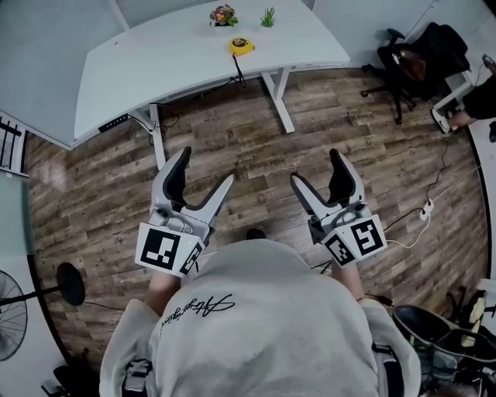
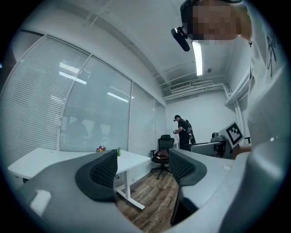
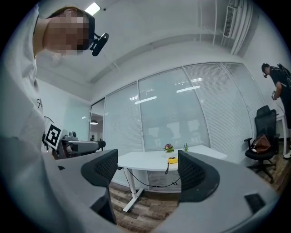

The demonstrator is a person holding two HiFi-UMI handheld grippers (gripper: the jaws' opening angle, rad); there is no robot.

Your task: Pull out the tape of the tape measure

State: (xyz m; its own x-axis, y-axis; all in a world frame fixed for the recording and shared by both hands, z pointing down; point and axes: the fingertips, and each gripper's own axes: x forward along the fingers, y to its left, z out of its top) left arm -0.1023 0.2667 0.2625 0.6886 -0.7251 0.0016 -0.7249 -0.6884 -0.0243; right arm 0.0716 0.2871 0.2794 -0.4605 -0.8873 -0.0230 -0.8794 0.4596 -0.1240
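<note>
Left gripper (image 1: 207,165) and right gripper (image 1: 315,166) point forward, jaws spread and empty, because the tape measure (image 1: 241,46) lies well apart on the far table (image 1: 170,66), not yet reached

The desk (image 1: 155,70) stands far ahead of me, with the tape measure (image 1: 242,46) on it near its front edge and a flower pot (image 1: 223,15) and small plant (image 1: 267,17) just behind. An office chair (image 1: 403,62) sits to the far right. My left claw (image 1: 207,165) and right claw (image 1: 315,166) hang side by side near me, over the floor (image 1: 93,194).
</note>
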